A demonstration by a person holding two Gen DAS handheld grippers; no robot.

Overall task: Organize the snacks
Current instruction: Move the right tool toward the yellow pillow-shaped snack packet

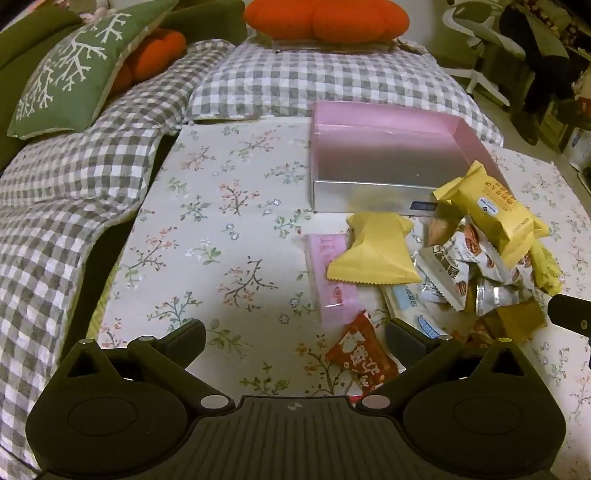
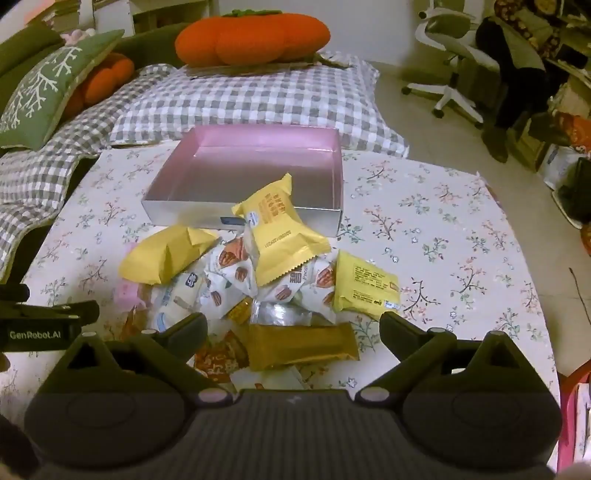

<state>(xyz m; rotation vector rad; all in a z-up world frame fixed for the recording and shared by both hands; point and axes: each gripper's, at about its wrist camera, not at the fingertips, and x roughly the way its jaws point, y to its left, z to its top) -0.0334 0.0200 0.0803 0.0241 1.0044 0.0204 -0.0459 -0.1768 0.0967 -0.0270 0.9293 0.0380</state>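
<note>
A heap of wrapped snacks [image 2: 258, 273] lies on the flowered tablecloth just in front of an empty pink-lined box [image 2: 255, 166]. Yellow packets [image 2: 280, 236] top the heap, with white nut packets [image 2: 236, 273] under them and a gold bar [image 2: 299, 345] nearest me. In the left wrist view the same heap [image 1: 461, 258] sits to the right, with a pink packet [image 1: 332, 273] and a red packet [image 1: 364, 354] at its near edge. My left gripper [image 1: 295, 338] is open above the cloth beside the red packet. My right gripper [image 2: 295, 326] is open, hovering over the gold bar.
The box [image 1: 388, 162] stands at the table's far side. Behind it a checked quilt [image 1: 314, 81] carries an orange pumpkin cushion [image 1: 325, 16]; a green cushion [image 1: 70, 70] lies left. A white office chair [image 2: 450, 55] stands on the floor at right.
</note>
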